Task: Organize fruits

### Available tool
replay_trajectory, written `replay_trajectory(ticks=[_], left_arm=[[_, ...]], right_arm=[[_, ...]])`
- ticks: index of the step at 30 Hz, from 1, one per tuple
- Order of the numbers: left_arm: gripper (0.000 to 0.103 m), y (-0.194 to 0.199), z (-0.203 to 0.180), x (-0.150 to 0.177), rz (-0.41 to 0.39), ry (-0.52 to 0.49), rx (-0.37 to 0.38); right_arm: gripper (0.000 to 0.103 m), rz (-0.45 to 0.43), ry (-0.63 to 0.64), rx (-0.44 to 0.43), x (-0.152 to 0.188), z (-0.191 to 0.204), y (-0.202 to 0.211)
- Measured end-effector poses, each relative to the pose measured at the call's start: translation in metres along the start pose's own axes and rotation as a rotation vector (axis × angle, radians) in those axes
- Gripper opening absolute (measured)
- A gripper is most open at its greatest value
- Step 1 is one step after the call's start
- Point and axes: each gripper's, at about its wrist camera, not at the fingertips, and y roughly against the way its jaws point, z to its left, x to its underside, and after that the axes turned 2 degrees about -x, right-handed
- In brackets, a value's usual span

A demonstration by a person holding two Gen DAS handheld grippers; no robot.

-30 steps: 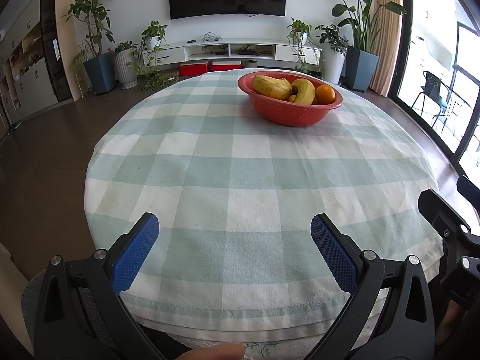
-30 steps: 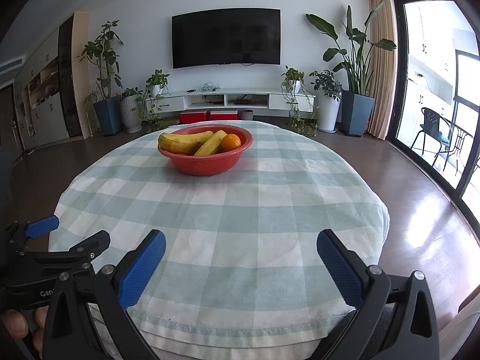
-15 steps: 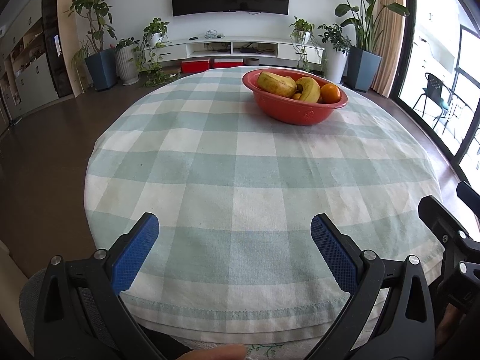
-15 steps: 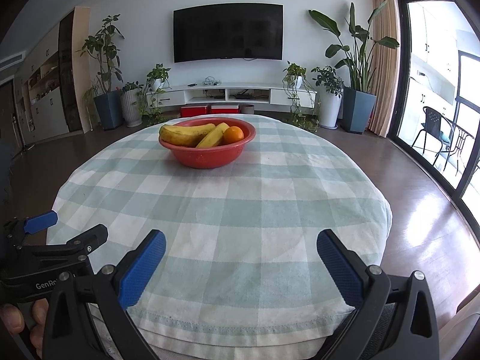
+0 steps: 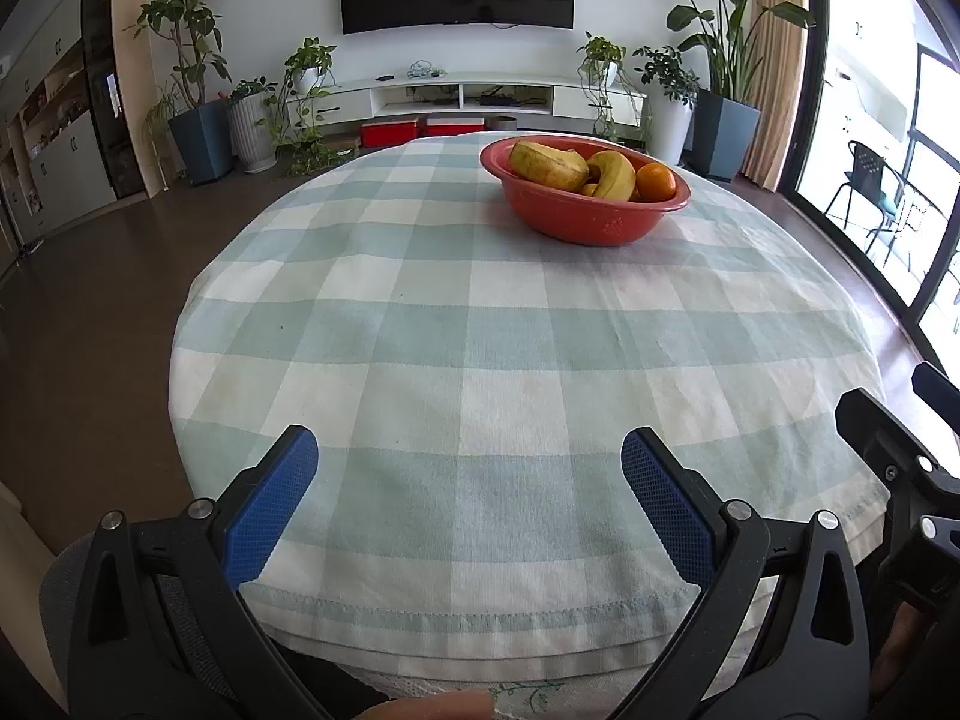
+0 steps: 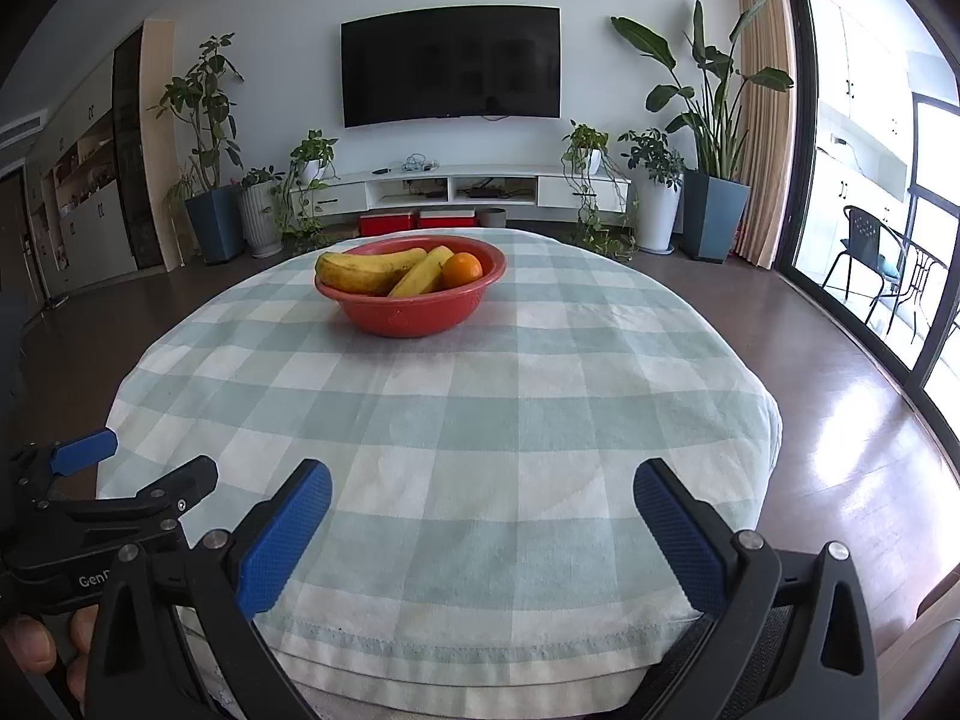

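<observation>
I am holding both tools spread and empty at the surface's (image 5: 420,324) near edge. Bowl (image 6: 414,315) of bananas (image 6: 366,270) and orange (image 6: 462,269) is sitting toward the far edge, nearer my right tool (image 6: 483,510) than my left tool (image 5: 468,480).

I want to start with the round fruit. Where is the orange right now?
The orange sits in the red bowl on the far part of the checked tablecloth, at the bowl's right side beside the bananas; both wrist views show it there.

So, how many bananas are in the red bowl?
2: one banana lies along the left side of the red bowl, the second banana leans beside the orange. More may be hidden underneath.
</observation>
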Motion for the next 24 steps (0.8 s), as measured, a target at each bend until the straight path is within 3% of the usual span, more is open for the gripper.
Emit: replay_trajectory(ticks=[24], left_arm=[[0.103, -0.0040, -0.0028, 0.0046, 0.014, -0.004, 0.002]], right_arm=[[0.103, 0.030, -0.014, 0.005, 0.0055, -0.0016, -0.0044]])
